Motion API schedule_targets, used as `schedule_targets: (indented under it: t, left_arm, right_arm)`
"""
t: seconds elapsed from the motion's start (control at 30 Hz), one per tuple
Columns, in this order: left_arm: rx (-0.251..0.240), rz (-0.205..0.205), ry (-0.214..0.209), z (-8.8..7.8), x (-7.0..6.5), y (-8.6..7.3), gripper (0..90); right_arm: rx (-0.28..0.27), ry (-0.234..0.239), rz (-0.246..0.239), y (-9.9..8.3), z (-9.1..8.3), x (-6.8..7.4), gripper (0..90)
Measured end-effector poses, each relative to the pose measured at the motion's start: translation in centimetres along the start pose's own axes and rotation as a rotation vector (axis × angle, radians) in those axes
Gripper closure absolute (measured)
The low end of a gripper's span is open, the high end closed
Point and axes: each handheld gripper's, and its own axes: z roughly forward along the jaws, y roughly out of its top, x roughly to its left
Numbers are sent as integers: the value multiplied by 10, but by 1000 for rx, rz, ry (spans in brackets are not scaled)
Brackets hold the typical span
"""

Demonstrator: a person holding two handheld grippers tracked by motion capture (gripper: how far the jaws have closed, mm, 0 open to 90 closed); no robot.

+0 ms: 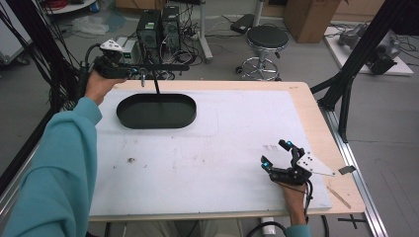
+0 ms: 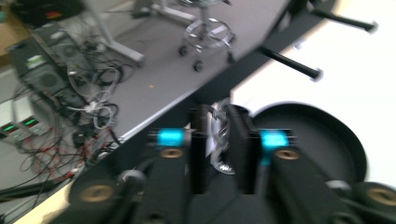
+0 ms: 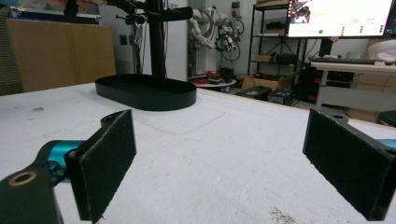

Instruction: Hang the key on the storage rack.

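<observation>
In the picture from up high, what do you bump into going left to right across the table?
Left gripper up by the stand's bar → black oval tray → right gripper → wooden table edge.

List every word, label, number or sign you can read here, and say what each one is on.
None can be read.
Monitor: lines of text and small icons, too small to read.
White table cover: a small dark printed mark, too small to read.
Electronics boxes on the floor: green lit displays, blurred.
</observation>
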Motion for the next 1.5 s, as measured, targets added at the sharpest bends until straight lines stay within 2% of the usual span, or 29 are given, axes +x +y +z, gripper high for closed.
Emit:
schedule_targets:
  t: [0.03, 0.07, 0.1, 0.17, 0.2, 0.23, 0.27, 0.3, 0.4, 0.47, 0.53, 0.57, 0.6, 0.63, 0.67, 0.7, 0.8, 0.87, 1.0, 1.07, 1.1, 1.13, 1.17, 1.2, 1.33, 1.47, 1.5]
  left_arm:
    - [-7, -8, 5, -1, 1, 0, 677]
    - [-7, -19, 21, -1, 1, -1, 617]
    - [-22, -30, 18, -2, 2, -1, 548]
    - [-73, -61, -19, -5, 5, -2, 473]
    - [-86, -92, -14, -7, 4, -1, 393]
    - [-97, -109, 8, -9, 3, 0, 290]
    - [-97, -109, 8, -9, 3, 0, 196]
    - [-129, -82, 5, -16, -2, 1, 162]
    - [-258, -61, -2, -32, -14, -5, 17]
    - [-303, -37, -8, -44, -20, -12, 17]
    - [-317, -42, -22, -51, -23, -17, 17]
    - [-349, -37, -36, -64, -31, -29, 17]
    - [-364, -34, -41, -71, -35, -37, 17]
    - [-364, -34, -41, -71, -35, -37, 17]
    - [-384, -19, -43, -83, -44, -54, 17]
    - [-393, -9, -47, -88, -48, -63, 17]
    - [-431, -30, -78, -102, -60, -95, 17]
    - [-436, -16, -74, -108, -69, -114, 17]
    - [-480, -17, -115, -116, -91, -146, 17]
    - [-477, -5, -122, -116, -101, -158, 17]
    - [-486, -11, -128, -116, -105, -164, 17]
    - [-486, -11, -128, -116, -105, -164, 17]
    - [-495, -36, -144, -115, -113, -177, 17]
    - [-498, -39, -143, -114, -116, -183, 17]
    - [-504, -46, -150, -113, -126, -207, 17]
    - [-525, -77, -152, -110, -131, -230, 17]
    - [-525, -77, -152, -110, -131, -230, 17]
  right_arm:
    - [-1, 0, -2, 0, 0, 0, 88]
    - [-1, 1, 1, 0, 0, 0, 89]
    - [0, -1, -1, 0, 0, 0, 88]
    - [0, 0, -1, 0, 0, 0, 89]
    - [-1, 0, -2, 0, 0, 0, 88]
    - [4, 0, 0, 0, 0, 0, 89]
    - [4, 0, 0, 0, 0, 0, 88]
    - [4, 0, -1, 0, 0, 0, 89]
    - [5, -2, 0, 0, 0, 0, 88]
    - [2, -1, 3, 0, 0, 0, 89]
    - [3, -1, 6, 0, 0, 0, 88]
    - [7, 0, 10, 0, 0, 0, 88]
    - [3, 1, 3, 0, 0, -1, 88]
    - [1, 1, 0, 0, 0, -1, 88]
    - [1, 1, 0, 0, 0, -1, 89]
    - [2, 0, 0, 0, 0, -1, 88]
    - [6, 2, 8, 0, 0, 0, 88]
    - [9, 3, 8, 0, 0, 0, 88]
    - [8, 0, 8, 0, 0, 0, 88]
    - [9, -3, 6, 0, 0, 0, 89]
    - [10, -3, 9, 0, 0, 0, 88]
    - [3, -6, -2, 0, 1, -1, 88]
    - [3, -9, -2, 0, 1, -1, 88]
    - [9, -11, 8, 0, 0, 0, 88]
    - [0, -14, 2, 0, 1, 0, 88]
    - [8, -13, 5, 0, 0, 1, 88]
    - [10, -13, 7, 0, 0, 1, 88]
